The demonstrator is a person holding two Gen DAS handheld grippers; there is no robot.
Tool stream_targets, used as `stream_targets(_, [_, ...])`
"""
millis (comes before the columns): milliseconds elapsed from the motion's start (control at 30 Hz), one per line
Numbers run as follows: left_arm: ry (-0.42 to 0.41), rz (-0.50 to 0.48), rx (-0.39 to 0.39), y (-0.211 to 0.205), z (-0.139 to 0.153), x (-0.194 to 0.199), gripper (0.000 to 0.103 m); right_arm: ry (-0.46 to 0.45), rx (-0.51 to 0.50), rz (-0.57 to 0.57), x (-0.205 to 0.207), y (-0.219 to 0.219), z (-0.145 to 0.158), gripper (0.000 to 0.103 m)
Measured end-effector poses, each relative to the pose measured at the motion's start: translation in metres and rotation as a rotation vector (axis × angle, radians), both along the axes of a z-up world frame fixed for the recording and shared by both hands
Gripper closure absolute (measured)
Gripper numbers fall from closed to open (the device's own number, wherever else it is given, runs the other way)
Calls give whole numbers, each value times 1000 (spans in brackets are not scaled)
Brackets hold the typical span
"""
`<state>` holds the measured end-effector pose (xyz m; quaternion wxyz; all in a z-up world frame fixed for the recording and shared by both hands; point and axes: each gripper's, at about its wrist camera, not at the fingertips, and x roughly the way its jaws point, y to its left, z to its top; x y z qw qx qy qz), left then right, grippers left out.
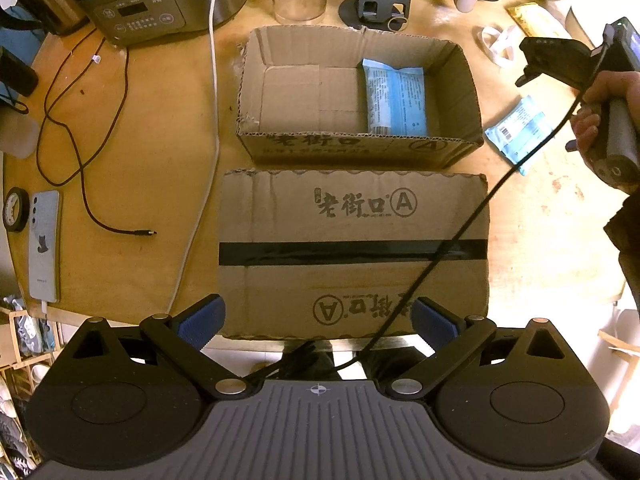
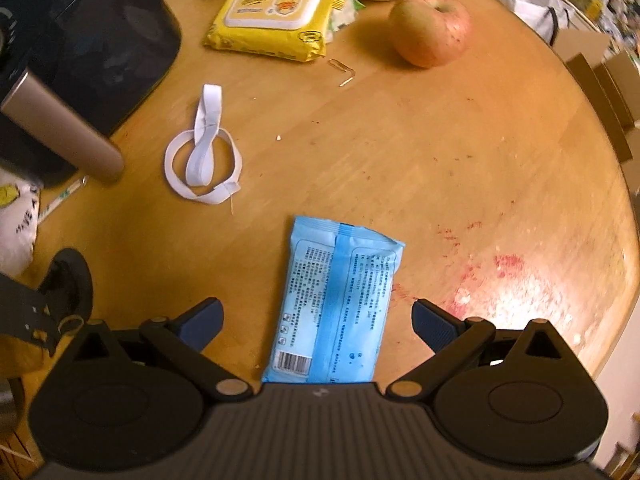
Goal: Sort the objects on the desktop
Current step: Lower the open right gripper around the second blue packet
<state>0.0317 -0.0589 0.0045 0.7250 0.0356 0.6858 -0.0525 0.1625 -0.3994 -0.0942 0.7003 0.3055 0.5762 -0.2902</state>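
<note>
Right wrist: glossy blue packet (image 2: 336,304) – flat, crinkled.

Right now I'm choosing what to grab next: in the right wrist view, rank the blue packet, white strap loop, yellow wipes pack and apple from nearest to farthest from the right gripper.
1. Blue packet, between the open right gripper fingers.
2. White strap loop, ahead, left.
3. Yellow wipes pack on the far left and apple on the far right: too close to call.

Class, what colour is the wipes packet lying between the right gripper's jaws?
Light blue, with a darker blue stripe down the wipes packet; the right wrist view shows it best.
</note>
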Motion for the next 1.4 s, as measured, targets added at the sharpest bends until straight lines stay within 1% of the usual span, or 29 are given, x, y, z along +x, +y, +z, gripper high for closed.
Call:
stream_targets(67, [0,2,0,1,0,0,1,-2,4,-29,-1,-1,-2,0])
stream_targets(200, [0,11,0,3,-1,1,1,8,15,-51,0,-1,-8,0])
stream_targets(367, [0,20,1,6,-1,1,1,26,8,-54,2,0,-19,0])
stream_targets(533, [1,28,4,9,-1,1,1,43,32,-62,1,-1,-32,0])
stream_targets(933, [11,37,14,12,-3,1,1,78,35,-71,3,0,-57,0])
stream_targets(1100, [12,41,17,13,-3,2,1,83,-13,-46,5,10,-58,0])
stream_targets(1300, [11,51,15,16,-3,3,1,92,-6,-44,4,10,-58,0])
stream_targets(1333, [10,51,14,16,-3,3,1,92,-2,-43,4,10,-58,2])
stream_targets(1367, [10,49,13,16,-3,3,1,90,3,-42,4,10,-57,7])
stream_targets(1400, [9,47,11,16,-3,3,1,89,5,-41,4,11,-55,10])
